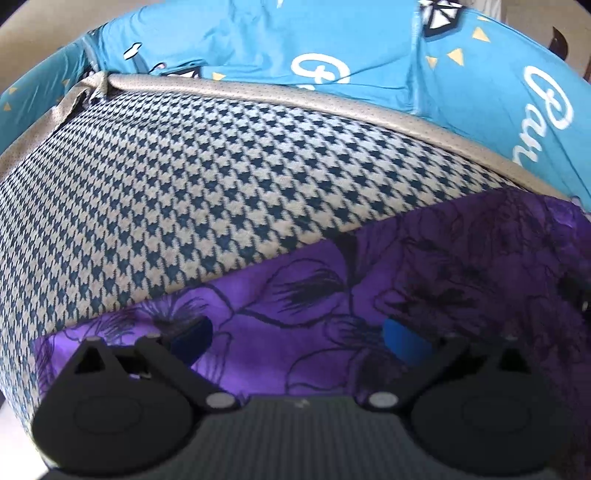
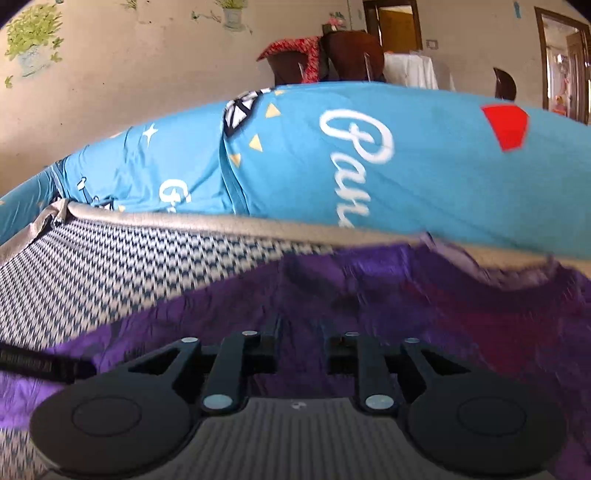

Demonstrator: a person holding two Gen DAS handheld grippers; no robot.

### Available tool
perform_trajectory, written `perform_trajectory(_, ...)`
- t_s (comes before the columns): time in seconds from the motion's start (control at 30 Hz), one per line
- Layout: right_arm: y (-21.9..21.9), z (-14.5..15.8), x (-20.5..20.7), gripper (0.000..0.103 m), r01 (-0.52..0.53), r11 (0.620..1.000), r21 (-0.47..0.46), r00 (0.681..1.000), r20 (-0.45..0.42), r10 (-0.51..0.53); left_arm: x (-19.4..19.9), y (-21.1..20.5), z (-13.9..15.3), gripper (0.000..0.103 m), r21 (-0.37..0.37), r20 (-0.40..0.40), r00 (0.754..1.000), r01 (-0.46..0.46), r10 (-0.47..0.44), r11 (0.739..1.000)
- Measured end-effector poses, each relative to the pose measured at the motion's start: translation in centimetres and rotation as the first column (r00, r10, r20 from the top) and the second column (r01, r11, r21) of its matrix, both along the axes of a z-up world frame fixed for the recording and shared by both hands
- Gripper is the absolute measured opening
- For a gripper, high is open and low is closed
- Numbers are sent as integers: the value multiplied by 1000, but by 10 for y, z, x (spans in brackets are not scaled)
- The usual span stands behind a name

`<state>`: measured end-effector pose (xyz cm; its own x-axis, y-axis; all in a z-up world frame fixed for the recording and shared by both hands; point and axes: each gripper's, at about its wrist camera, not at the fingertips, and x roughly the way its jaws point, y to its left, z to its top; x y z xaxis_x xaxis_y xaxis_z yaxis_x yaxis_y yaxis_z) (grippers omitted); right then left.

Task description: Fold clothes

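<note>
Purple garment [image 1: 317, 332] with dark line-drawn flowers lies on a houndstooth-patterned cushion [image 1: 207, 192] with grey piping [image 1: 280, 92] along its far edge. The cloth covers the near right part of the cushion; the left part is bare.

Left wrist view: sharp. Flower print readable. Left gripper [image 1: 297, 332] is low over the purple cloth, jaws spread wide, blue fingertips [image 1: 400, 341] apparently against the fabric; nothing pinched between them.

Right wrist view: motion-blurred, print not readable; the purple garment [image 2: 369, 295] appears as a dark rumpled mass reaching up to the piping. Right gripper [image 2: 299, 345] has its jaws drawn narrow, fingertips buried in the cloth folds; cannot tell whether fabric is pinched between them. A black strap [image 2: 40, 365] crosses at lower left.

Both views: blue printed sheet [image 1: 332, 48] with white script and yellow triangles behind the cushion.

Right view only: red patch on the sheet [image 2: 506, 125], wall with plant decals [image 2: 33, 40], brown chairs [image 2: 351, 55], doorway [image 2: 395, 26].
</note>
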<state>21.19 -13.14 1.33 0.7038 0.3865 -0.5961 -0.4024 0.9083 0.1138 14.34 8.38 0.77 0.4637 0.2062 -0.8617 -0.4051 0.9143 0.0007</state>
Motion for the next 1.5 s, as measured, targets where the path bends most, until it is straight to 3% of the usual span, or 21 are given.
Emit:
perform_trajectory(0.27, -40, 4, -28, 33, 34, 999, -32, 999, 9, -34, 9, -39, 10, 103, 19, 13, 997, 73, -73, 997)
perform_trajectory(0.6, -110, 2, -36, 34, 84, 996, -40, 996, 1, -84, 16, -93, 10, 103, 37, 7, 984, 177, -178, 983)
perform_trajectory(1.0, -210, -12, -35, 35, 262, 963, -67, 965, 4, -262, 14, -137, -3, 103, 87, -10, 962, 272, -273, 958)
perform_trajectory(1.3, -233, -18, -16, 41, 314, 945, -92, 949, 58, -310, 13, -161, -13, 103, 120, -18, 944, 330, -330, 936)
perform_trajectory(1.5, -232, -24, -8, 43, 315, 945, -92, 949, 53, -311, 14, -160, -12, 103, 80, -12, 947, 320, -320, 944)
